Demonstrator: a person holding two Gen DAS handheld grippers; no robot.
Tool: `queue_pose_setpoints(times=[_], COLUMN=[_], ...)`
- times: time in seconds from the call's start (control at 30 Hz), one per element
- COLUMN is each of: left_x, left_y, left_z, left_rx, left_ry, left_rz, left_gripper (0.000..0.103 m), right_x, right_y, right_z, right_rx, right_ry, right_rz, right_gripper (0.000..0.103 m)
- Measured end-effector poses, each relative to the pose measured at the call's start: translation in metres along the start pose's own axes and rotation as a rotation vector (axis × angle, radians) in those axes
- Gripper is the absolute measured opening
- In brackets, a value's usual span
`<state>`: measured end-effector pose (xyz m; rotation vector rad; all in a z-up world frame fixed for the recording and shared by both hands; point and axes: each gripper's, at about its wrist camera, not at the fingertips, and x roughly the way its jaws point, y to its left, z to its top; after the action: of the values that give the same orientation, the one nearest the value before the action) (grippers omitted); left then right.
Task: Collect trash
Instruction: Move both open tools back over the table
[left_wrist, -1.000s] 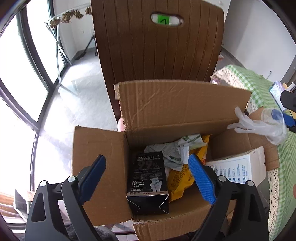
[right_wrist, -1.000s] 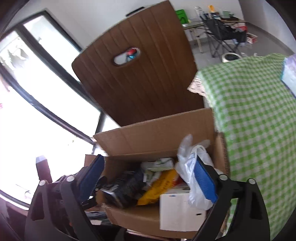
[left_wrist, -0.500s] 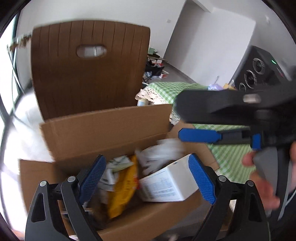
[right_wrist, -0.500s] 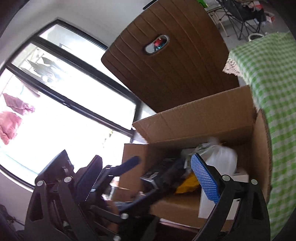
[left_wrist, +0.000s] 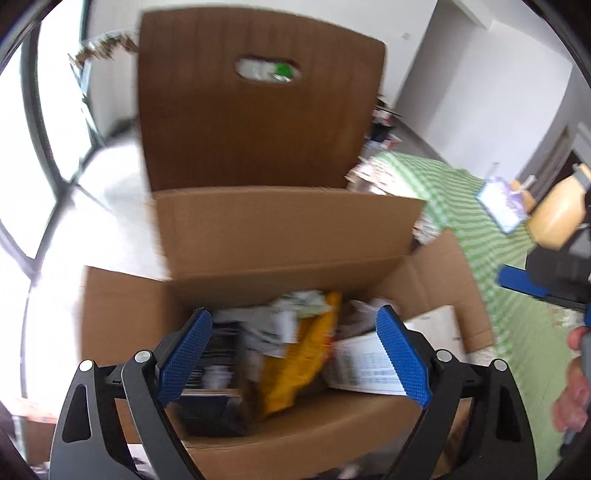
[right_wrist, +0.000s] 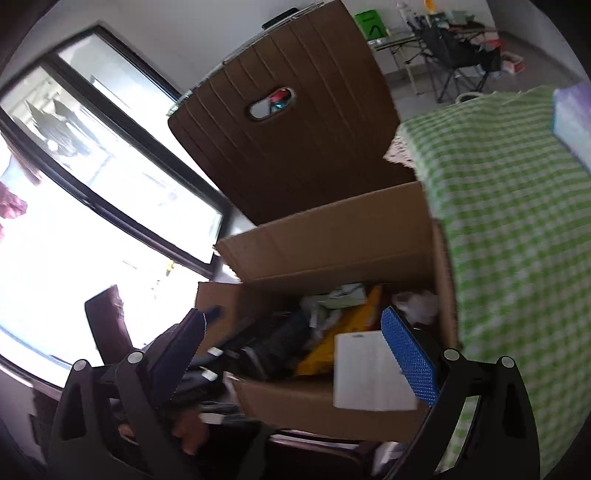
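Already we have the cardboard box (left_wrist: 236, 302) on the brown chair (left_wrist: 255, 122) filled with wrappers and cartons; both left tongs (left_wrist: 293, 356) and right tongs (right_wrist: 295, 347) gape wide and empty, while the green-checked worktop (right_wrist: 517, 206) beside still carries items.

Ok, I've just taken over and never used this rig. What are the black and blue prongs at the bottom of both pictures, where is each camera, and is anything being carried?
The prongs are handheld two-finger grippers, one in each of a person's hands. Each carries a fisheye camera looking along its fingers, so one picture is the left wrist view, the other the right wrist view.

The left gripper and right gripper are both open and hold nothing.

Both point into an open cardboard box in front of a brown chair back. It holds trash: a black carton, a yellow wrapper, a white box and crumpled plastic. Beside it is a green checked tablecloth. The person's hand shows at the left view's edge.
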<state>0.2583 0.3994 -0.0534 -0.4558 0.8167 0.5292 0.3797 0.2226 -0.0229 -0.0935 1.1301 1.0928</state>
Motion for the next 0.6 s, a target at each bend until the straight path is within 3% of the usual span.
queue_pose_setpoints(times=[0.13,0.27,0.4,0.5,0.6], left_x=[-0.033,-0.079,-0.122,-0.154,-0.167], left_y=[0.02,0.026,0.018,0.004,-0.013], left_z=[0.005,0.006,-0.004,-0.021,-0.03], left_rx=[0.011,0.025,0.044,0.044,0.047], left_ry=[-0.085,-0.223,-0.362,-0.504,-0.544], left_rz=[0.14,0.258,0.29,0.283,0.251], left_gripper=[0.088,0.088,0.088,0.096,0.096], right_x=[-0.018,-0.052,-0.089,-0.119,-0.144], right_y=[0.005,0.025,0.037,0.035,0.022], right_z=[-0.014,-0.032,-0.055,-0.081,-0.101], right_rx=[-0.073,-0.203,-0.281,-0.289,-0.255], right_ry=[-0.047,-0.187,-0.4,-0.582,-0.668], right_rz=[-0.203,-0.345,-0.382,-0.404,-0.444], right_gripper=[0.092,0.092,0.092,0.092,0.092])
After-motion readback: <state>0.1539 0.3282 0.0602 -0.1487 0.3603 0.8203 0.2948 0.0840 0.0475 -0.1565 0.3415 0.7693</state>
